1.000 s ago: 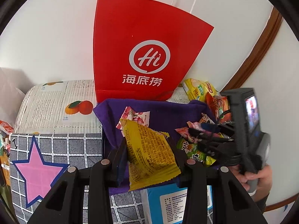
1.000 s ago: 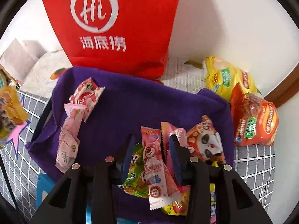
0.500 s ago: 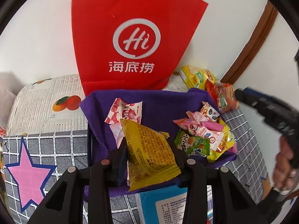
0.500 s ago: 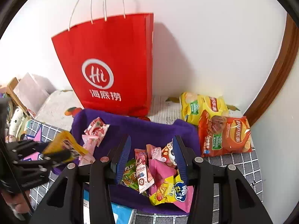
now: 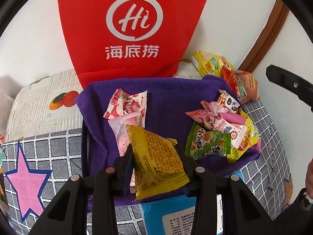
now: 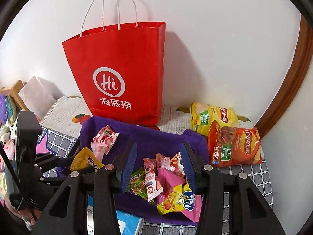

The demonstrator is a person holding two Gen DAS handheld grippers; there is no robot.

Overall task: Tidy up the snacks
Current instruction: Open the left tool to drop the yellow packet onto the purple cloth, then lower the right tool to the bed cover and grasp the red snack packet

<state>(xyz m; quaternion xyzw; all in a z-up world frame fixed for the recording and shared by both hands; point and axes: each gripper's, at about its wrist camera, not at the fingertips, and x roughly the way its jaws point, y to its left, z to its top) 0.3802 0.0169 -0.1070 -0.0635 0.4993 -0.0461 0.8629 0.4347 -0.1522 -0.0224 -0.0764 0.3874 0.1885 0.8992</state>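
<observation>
The left hand-held gripper (image 5: 154, 156) holds a yellow crinkly snack packet (image 5: 156, 156) tight, over the soft purple cloth tray (image 5: 172, 98). The right hand-held gripper (image 6: 158, 168) is partly open and empty, above a pile of small bright packets (image 6: 166, 186) already in the tray. Two big chip bags (image 6: 232, 146) lie outside, so I think more sorting is left.

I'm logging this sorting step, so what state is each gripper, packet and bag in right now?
left gripper: shut on the yellow packet, held above the purple cloth.
right gripper: open, empty, above the snack pile.
strawberry packets: lying loose on the cloth.
red paper bag: upright, top open.
two chip bags: lying sealed beside the cloth, overlapping.
</observation>
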